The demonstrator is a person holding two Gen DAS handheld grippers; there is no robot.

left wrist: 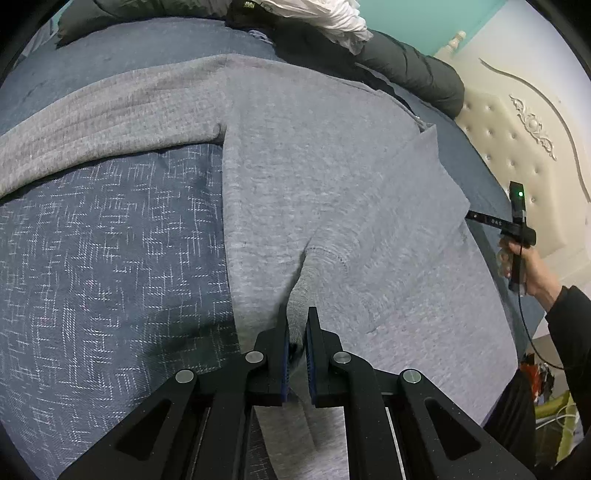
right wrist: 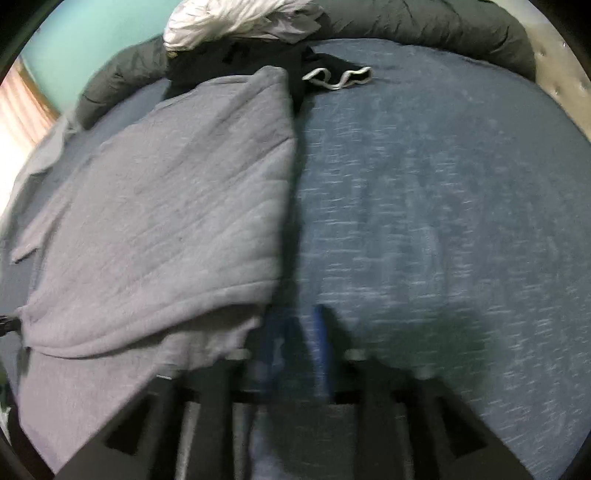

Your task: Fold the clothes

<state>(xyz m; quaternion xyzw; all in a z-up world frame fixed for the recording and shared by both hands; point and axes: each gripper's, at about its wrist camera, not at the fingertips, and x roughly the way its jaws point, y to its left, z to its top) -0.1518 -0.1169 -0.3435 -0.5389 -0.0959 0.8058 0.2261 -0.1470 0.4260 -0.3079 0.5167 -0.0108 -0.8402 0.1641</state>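
A grey knit sweater (left wrist: 314, 177) lies spread on the blue bedspread (left wrist: 110, 258), one sleeve (left wrist: 92, 129) stretched out to the left. My left gripper (left wrist: 298, 314) is shut on a raised pinch of its fabric near the front. In the right wrist view the sweater (right wrist: 166, 206) lies folded to the left. My right gripper (right wrist: 297, 332) is blurred, and its blue pads stand apart over bare bedspread (right wrist: 424, 221) just past the sweater's edge, with nothing between them. The left wrist view shows that gripper (left wrist: 471, 215) at the sweater's right edge, held by a hand (left wrist: 532, 269).
A dark padded jacket (left wrist: 413, 70) and a white crumpled garment (left wrist: 332, 18) lie at the far side of the bed. A black garment with a white drawstring (right wrist: 336, 79) sits behind the sweater. A cream tufted headboard (left wrist: 517, 122) stands on the right.
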